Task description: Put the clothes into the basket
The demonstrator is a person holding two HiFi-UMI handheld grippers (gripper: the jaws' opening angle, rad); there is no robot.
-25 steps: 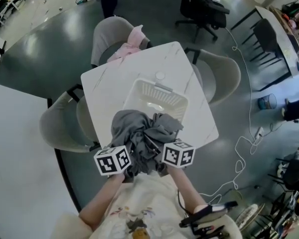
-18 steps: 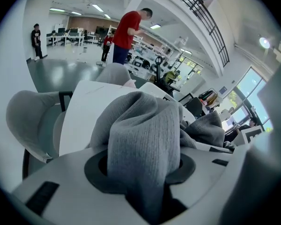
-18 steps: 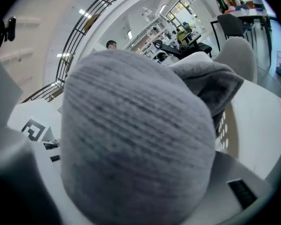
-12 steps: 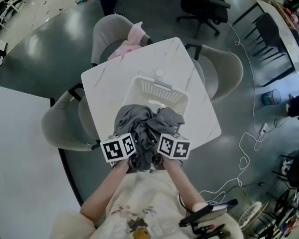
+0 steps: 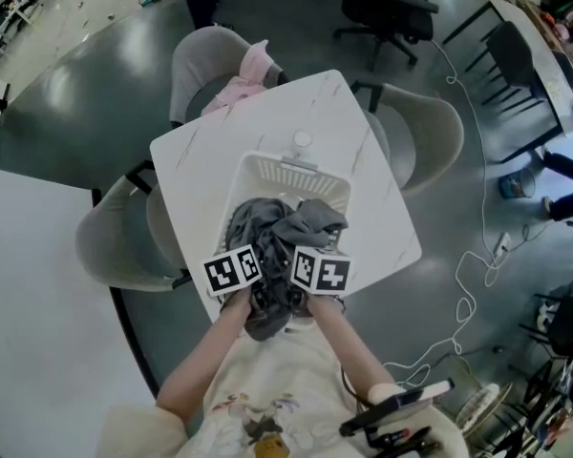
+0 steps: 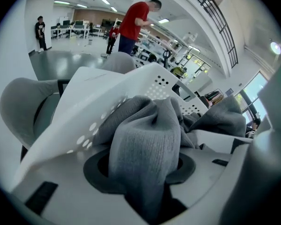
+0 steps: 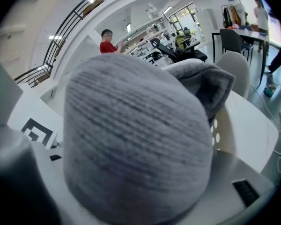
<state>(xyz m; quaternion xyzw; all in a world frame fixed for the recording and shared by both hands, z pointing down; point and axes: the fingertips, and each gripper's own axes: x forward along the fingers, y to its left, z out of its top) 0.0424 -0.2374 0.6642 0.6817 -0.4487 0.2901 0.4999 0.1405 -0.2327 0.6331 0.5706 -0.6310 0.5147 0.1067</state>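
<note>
Grey clothes (image 5: 285, 232) partly in basket (image 5: 288, 169)

Cream printed shirt (image 5: 267, 389); white-bodied marker cubes (image 5: 232, 270), black-white squares.

Open-plan office — black swivel chair (image 5: 387, 12), desk rows (image 6: 72, 27), railed mezzanine (image 7: 79, 13)

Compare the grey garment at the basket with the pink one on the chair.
Colour: the grey garment is dark grey; the pink garment is pale pink. Place: the grey garment is bunched over the near rim of the white basket on the table; the pink garment drapes over a chair beyond the table. Both are crumpled, not folded.
</note>
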